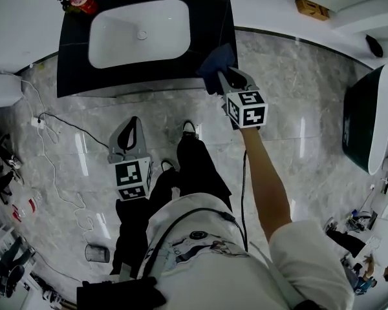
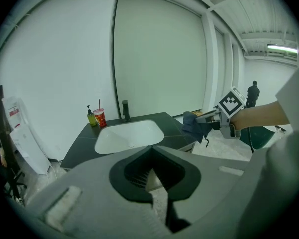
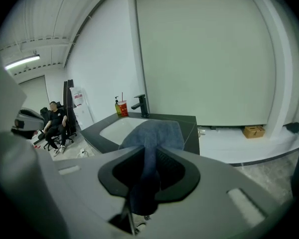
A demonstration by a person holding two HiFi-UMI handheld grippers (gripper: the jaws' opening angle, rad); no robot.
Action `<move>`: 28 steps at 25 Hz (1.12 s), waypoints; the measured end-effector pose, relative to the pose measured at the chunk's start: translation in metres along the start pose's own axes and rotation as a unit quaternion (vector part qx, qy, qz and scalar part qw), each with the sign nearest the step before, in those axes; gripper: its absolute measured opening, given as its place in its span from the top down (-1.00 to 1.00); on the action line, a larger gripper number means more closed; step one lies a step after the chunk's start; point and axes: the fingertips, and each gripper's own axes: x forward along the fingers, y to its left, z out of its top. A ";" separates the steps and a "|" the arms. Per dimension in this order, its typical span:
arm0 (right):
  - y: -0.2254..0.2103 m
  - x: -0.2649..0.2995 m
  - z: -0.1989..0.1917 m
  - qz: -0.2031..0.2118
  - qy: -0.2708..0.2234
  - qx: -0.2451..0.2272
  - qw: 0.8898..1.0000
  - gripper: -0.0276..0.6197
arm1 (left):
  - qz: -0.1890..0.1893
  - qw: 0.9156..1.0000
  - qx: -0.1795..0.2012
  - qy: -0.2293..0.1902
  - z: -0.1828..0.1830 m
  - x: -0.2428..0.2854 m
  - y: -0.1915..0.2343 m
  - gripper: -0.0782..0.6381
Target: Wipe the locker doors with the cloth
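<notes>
A blue cloth (image 1: 215, 65) hangs bunched from my right gripper (image 1: 229, 77), which is shut on it just off the front right corner of the black vanity counter (image 1: 71, 57). In the right gripper view the cloth (image 3: 154, 136) runs down between the jaws, and its free end covers part of the white sink (image 3: 114, 127). The left gripper view shows the right gripper (image 2: 208, 117) with the cloth (image 2: 191, 125) beside the counter's right end. My left gripper (image 1: 134, 123) is held lower, over the floor in front of the vanity, shut with nothing in it (image 2: 149, 176). No locker doors are in view.
A red cup (image 1: 84, 2) and a green bottle (image 2: 91, 117) stand at the counter's back left, next to a black faucet (image 2: 125, 110). A dark bathtub (image 1: 368, 118) is at the right, a cardboard box (image 1: 312, 8) by the wall, and cables (image 1: 52, 160) trail over the floor at the left. A person sits on a chair (image 3: 54, 123).
</notes>
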 end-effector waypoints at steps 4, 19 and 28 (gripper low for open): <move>0.030 -0.040 -0.006 -0.010 -0.017 -0.010 1.000 0.69 | -0.002 1.000 0.005 -0.014 -0.025 -0.033 0.002 0.78; 0.104 -0.121 -0.070 -0.009 -0.051 -0.050 0.997 0.69 | 0.002 1.000 -0.021 -0.014 -0.137 -0.091 0.016 0.78; 0.076 -0.058 -0.157 0.013 -0.139 -0.122 0.983 0.69 | 0.028 0.999 -0.014 -0.028 -0.260 0.016 0.007 0.78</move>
